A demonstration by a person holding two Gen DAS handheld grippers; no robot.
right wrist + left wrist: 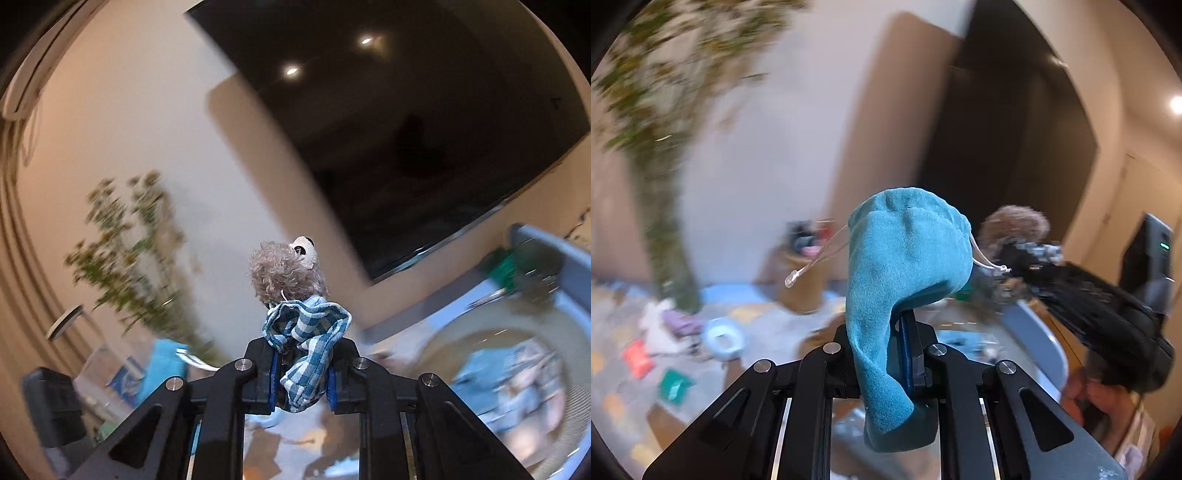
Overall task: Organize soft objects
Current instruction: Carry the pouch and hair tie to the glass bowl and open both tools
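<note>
The left gripper (pixel 886 354) is closed on a teal pouch (pixel 908 258), pinching its lower fold between the blue-lined fingers (pixel 908 354); the pouch's bulging upper part rises above and ahead of the fingertips, with white drawstrings (pixel 816 258) trailing off to its left and right; the fabric's tail hangs down behind the fingers toward the camera. To the right of this gripper, and a little ahead, the right gripper (pixel 1015 254) shows from the side with a fuzzy brown shape at its tip (the plush toy (pixel 1015 225), as far as the blur lets one judge). Below and left of the left gripper lies the floor (pixel 768 332), strewn with smeared items: a pale blue ring (pixel 722 338), a red packet (pixel 637 358), a green packet (pixel 674 386); a leafy tree (pixel 661 166) stands at far left.

In the right wrist view the right gripper (pixel 301 373) is closed on the plush toy (pixel 284 273) by its blue-and-white checked scarf (pixel 306 332), which is bunched between the fingers; the toy's shaggy head sticks up just beyond the fingertips, its pale muzzle pointing up and right. A grey-rimmed basket (pixel 554 258) sits to the right of this gripper; its contents are too blurred to name. A dark screen (pixel 406 129) hangs on the wall ahead.
</note>
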